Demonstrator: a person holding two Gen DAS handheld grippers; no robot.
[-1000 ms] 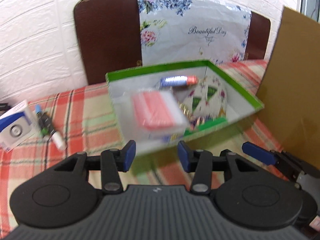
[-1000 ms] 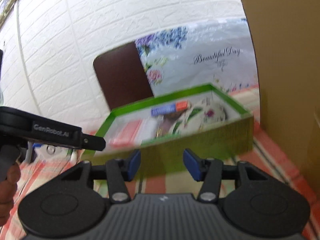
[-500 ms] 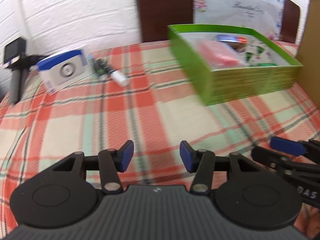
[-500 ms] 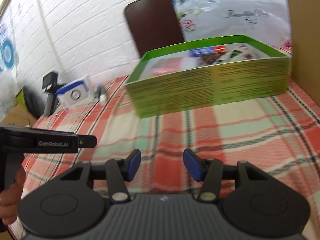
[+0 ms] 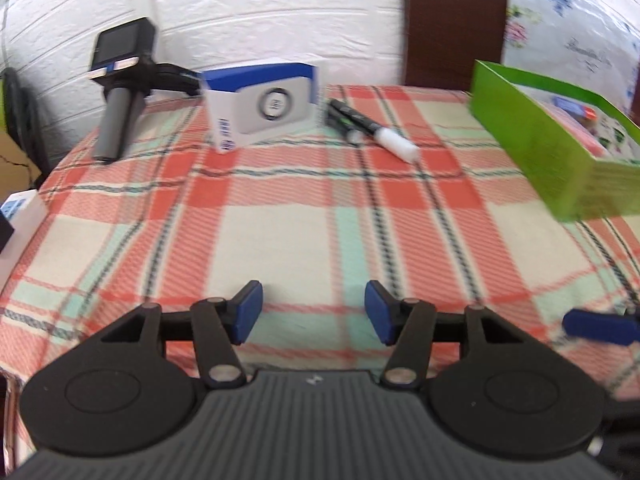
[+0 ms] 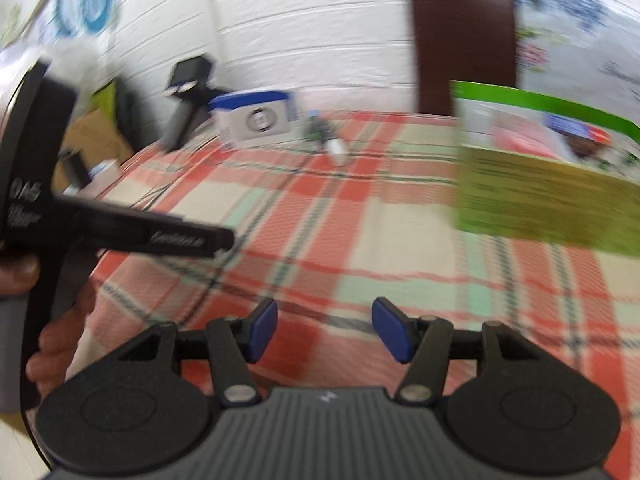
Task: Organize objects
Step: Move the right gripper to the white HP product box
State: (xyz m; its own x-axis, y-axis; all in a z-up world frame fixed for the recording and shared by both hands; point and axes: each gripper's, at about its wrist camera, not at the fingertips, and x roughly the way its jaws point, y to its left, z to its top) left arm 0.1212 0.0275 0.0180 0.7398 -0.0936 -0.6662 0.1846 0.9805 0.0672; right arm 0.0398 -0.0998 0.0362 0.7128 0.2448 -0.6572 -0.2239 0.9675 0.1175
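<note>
**Both claws empty over the cloth, loose items at the far edge**

Your left gripper (image 5: 313, 312) is nearest in its own view, jaws apart at a middling gap and just been opening, nothing between the blue pads (image 5: 248, 312), only plaid tablecloth (image 5: 304, 216) under them; your right gripper (image 6: 324, 330) reads the same: jaws part-open, just been widening, nothing held; in the right view your left hand (image 6: 52, 336) shows at the near left edge, wrapped round the other tool's handle; one blue pad of the right gripper pokes in at the near right of the left view.

Mid cloth is bare plaid; at the right stands the green box (image 5: 532, 144), open-topped, with a pink item and a blue-and-red tube inside, contents blurred; far centre, two markers (image 5: 372, 128) lie side by side, touching or nearly so, white cap pointing near-right; just left of them the blue-and-white carton (image 5: 264, 106) rests on the cloth; far left, a black camera on a grey grip (image 5: 120, 92) stands tilted near the table edge; behind everything a white brick wall and a dark brown chair back (image 5: 454, 20).
</note>
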